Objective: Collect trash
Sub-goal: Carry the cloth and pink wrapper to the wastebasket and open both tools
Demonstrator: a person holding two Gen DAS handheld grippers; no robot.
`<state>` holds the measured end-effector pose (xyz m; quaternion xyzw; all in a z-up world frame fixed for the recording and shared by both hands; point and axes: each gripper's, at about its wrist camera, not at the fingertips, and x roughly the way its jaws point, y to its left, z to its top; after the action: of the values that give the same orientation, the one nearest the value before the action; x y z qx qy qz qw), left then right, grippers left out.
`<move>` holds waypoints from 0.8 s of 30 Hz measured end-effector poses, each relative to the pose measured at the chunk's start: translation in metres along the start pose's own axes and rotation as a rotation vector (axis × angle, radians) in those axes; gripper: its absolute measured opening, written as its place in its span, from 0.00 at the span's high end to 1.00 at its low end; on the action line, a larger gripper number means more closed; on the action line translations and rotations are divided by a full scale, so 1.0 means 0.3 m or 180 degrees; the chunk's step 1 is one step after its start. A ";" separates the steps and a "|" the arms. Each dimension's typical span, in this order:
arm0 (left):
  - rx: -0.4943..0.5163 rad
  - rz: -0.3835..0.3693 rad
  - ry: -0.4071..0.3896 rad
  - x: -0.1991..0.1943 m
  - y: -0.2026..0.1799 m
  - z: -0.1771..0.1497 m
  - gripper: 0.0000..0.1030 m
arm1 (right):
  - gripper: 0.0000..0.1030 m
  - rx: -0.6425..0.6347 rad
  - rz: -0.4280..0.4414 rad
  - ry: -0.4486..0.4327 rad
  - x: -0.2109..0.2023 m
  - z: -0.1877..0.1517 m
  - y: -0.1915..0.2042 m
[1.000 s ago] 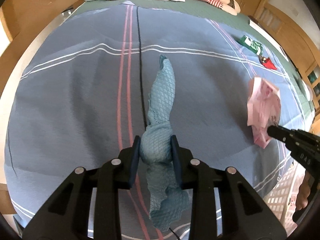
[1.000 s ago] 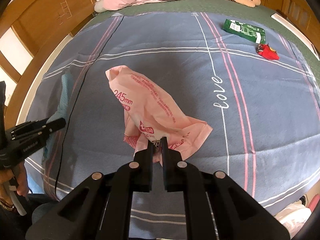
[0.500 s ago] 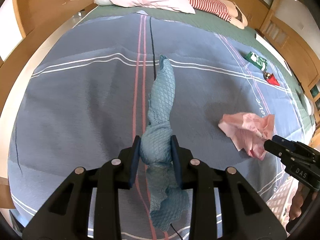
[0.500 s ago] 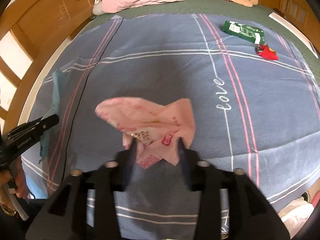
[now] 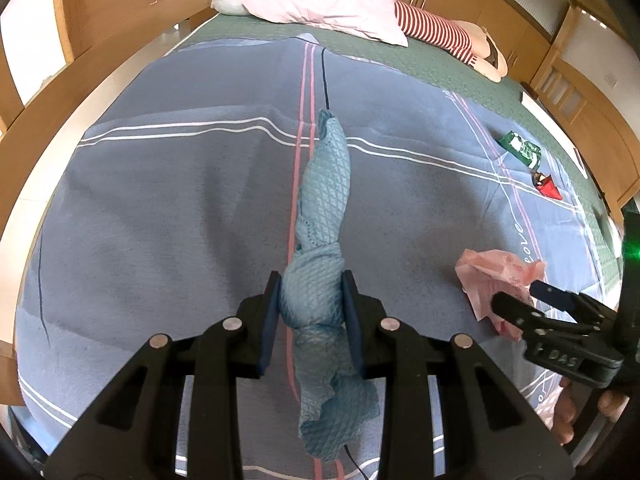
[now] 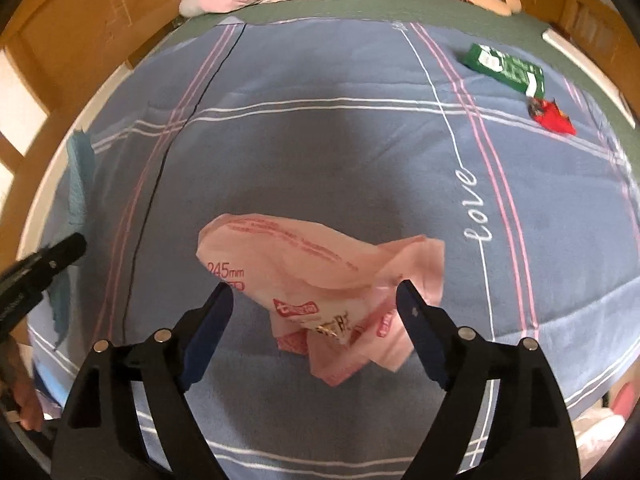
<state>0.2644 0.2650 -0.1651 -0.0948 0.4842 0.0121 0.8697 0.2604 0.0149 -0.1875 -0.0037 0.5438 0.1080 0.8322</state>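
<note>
My left gripper [image 5: 310,300] is shut on a bunched light-blue quilted cloth [image 5: 326,200], which hangs from the jaws over the blue bedspread [image 5: 160,220]. A crumpled pink plastic wrapper [image 6: 316,276] lies on the bedspread. Around it my right gripper [image 6: 316,300] has its jaws opening wide, pads clear of the wrapper. In the left wrist view the same pink wrapper [image 5: 496,276] lies at the right, with the right gripper [image 5: 528,300] over it. A green packet [image 6: 506,66] and a red wrapper [image 6: 554,118] lie far off, at the bedspread's right side.
A pink pillow [image 5: 328,4] and a red-striped soft doll [image 5: 436,32] lie at the head of the bed. Wooden bed frame and cupboards [image 5: 112,8] surround it. A hand [image 5: 568,412] grips the right tool's handle at the lower right.
My right gripper has gone from shut on the pink wrapper to wide open, and the wrapper has dropped flat onto the bedspread. The left gripper keeps its grip on the blue cloth.
</note>
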 end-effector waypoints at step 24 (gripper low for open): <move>0.0117 -0.0467 -0.0768 -0.360 -0.220 -0.227 0.70 | 0.63 -0.0083 -0.0166 -0.0624 -0.463 -0.191 -0.245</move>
<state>0.1572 0.1959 -0.0988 -0.1118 0.3679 -0.0492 0.9218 0.1687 -0.0883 -0.0931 -0.0182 0.4580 0.0932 0.8839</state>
